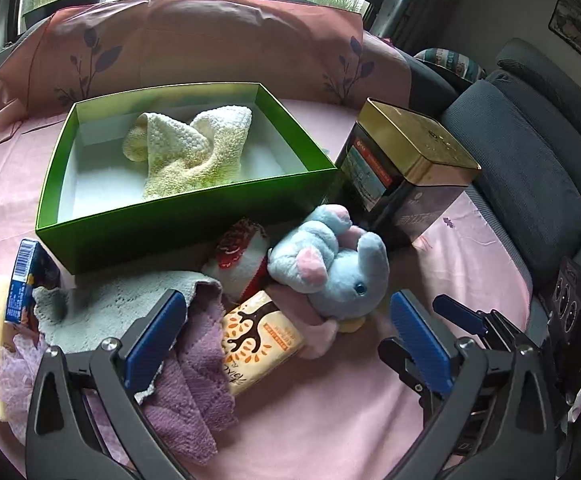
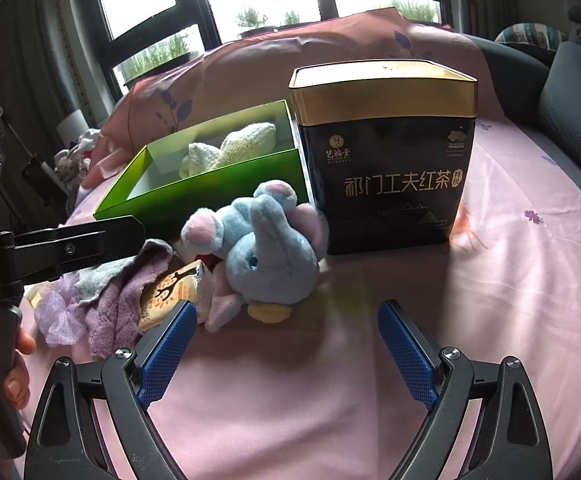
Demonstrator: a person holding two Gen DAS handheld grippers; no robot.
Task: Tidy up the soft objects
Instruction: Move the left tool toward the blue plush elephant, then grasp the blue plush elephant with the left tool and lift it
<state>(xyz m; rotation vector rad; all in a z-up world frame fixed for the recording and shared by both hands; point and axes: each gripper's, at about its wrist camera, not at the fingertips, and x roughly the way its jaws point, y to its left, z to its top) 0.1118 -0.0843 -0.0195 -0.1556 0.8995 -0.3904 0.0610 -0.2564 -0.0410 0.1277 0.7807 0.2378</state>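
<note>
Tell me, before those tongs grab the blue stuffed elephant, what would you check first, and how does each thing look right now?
1. Left tongs open and empty: ok.
2. Right tongs open and empty: ok.
3. Elephant in the open, nothing lying on it: ok.
4. Green box has room beside the yellow cloth: ok.
5. Elephant free of its neighbours: not ok; it leans on the orange packet and the red-and-white toy.
6. Tin clear of the path to the box: cannot tell; it stands close behind the elephant.
</note>
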